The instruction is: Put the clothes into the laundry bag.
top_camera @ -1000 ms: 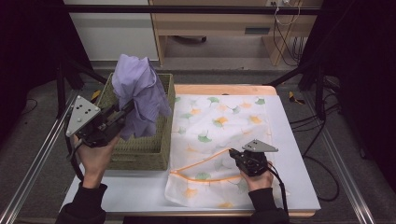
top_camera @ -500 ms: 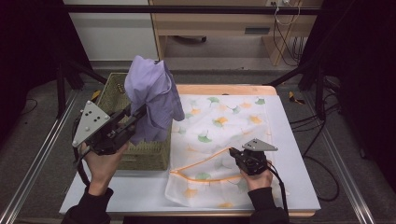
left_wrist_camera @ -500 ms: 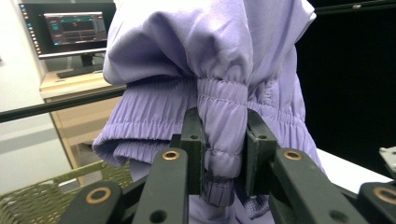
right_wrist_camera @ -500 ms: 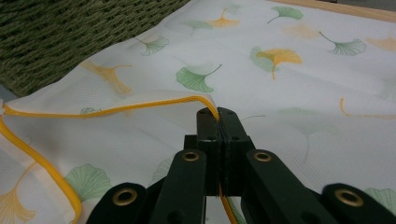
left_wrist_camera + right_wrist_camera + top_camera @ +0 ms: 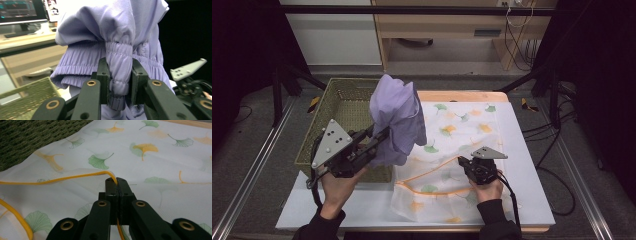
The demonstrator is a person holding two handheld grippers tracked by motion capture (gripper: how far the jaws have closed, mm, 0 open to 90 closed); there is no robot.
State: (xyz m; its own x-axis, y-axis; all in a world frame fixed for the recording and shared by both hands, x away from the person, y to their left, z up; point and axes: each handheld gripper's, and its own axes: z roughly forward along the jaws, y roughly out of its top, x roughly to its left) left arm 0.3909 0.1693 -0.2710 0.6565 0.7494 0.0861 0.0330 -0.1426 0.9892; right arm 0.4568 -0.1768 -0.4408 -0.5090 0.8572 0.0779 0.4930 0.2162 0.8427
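A lilac garment (image 5: pixel 397 117) hangs bunched in the air between the green basket (image 5: pixel 344 97) and the white leaf-print mesh bag (image 5: pixel 462 135). My left gripper (image 5: pixel 384 137) is shut on its elastic waistband (image 5: pixel 118 72), which is squeezed between the two black jaws. The mesh bag lies flat on the table with an orange-trimmed opening (image 5: pixel 432 172) facing the basket. My right gripper (image 5: pixel 461 162) is shut on that orange edge (image 5: pixel 113 178) and holds it lifted a little off the lower layer.
The woven green basket stands at the table's left, its near wall (image 5: pixel 32 137) close to the bag's mouth. A wooden shelf unit (image 5: pixel 447 30) stands beyond the table. Cables (image 5: pixel 542 145) trail off the right side.
My left gripper has carried the lilac garment up out of the basket and rightward, toward the bag. The right gripper and the bag's edge have stayed in place.
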